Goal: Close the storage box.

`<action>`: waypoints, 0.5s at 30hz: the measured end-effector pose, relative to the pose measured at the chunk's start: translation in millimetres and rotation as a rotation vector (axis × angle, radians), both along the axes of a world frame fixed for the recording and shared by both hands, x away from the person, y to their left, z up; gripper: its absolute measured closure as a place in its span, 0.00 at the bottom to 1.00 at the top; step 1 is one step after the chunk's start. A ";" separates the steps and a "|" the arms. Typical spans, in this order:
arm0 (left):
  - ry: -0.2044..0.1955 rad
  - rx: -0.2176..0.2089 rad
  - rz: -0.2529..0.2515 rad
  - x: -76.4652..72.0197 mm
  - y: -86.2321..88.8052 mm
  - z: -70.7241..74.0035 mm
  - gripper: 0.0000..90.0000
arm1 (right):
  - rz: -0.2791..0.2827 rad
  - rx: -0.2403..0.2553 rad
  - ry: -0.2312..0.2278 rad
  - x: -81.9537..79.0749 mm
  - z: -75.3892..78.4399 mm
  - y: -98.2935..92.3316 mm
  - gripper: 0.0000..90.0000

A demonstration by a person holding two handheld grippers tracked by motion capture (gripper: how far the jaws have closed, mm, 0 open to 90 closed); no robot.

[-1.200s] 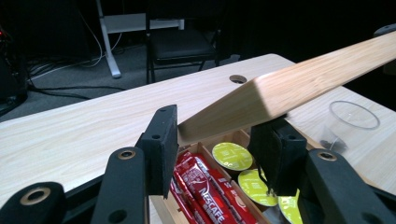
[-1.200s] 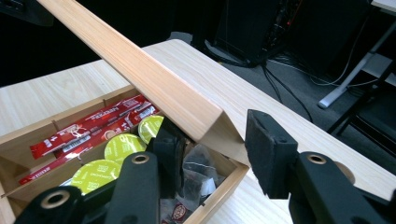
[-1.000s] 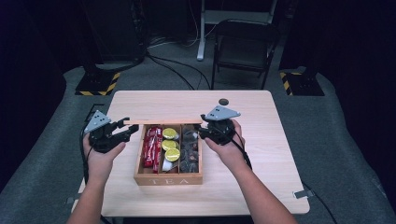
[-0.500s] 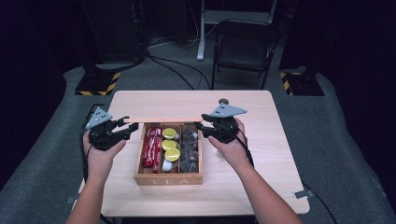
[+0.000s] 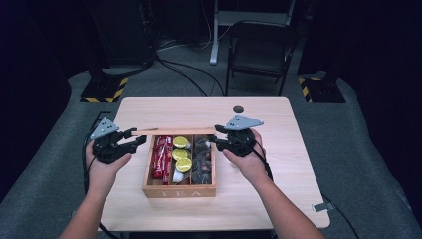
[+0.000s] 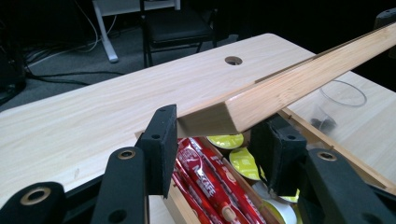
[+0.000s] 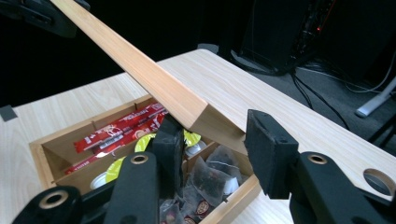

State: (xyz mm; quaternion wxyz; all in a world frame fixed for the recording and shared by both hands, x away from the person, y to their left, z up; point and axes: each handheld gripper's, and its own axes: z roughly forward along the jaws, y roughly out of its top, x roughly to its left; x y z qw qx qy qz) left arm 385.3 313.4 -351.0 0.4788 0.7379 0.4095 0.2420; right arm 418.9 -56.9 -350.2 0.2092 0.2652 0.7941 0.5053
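Observation:
A wooden tea box (image 5: 179, 191) sits at the middle of the table, and its lid (image 5: 174, 131) is raised over the back rim. My left gripper (image 5: 137, 139) is at the lid's left end and my right gripper (image 5: 216, 139) at its right end. In the left gripper view the lid's corner (image 6: 205, 119) lies between the jaws of the left gripper (image 6: 219, 123), against the left pad. In the right gripper view the other corner (image 7: 219, 126) sits clamped in the right gripper (image 7: 215, 126). Inside the box are red sachets (image 5: 161, 157), yellow capsules (image 5: 181, 154) and dark tea bags (image 5: 203, 159).
The table has a round hole (image 5: 238, 108) near its far edge. Bare tabletop (image 5: 278, 189) lies on both sides of the box. A folding chair (image 5: 261, 50) and cables stand on the floor beyond the table.
The lid's edge has come up slightly and now shows as a pale bar between the two grippers. Both hands stay about where they were.

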 end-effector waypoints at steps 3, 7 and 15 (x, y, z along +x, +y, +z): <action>-0.003 0.012 0.001 -4.6 -1.1 -1.6 0.58 | -0.003 -0.007 -0.003 -3.7 -2.6 0.4 0.64; -0.011 0.020 -0.009 -10.9 -0.4 -8.2 0.58 | -0.011 -0.021 -0.004 -11.0 -6.6 1.4 0.63; -0.019 0.019 -0.010 -21.9 0.3 -19.7 0.58 | -0.003 -0.028 -0.005 -22.0 -16.5 -0.3 0.63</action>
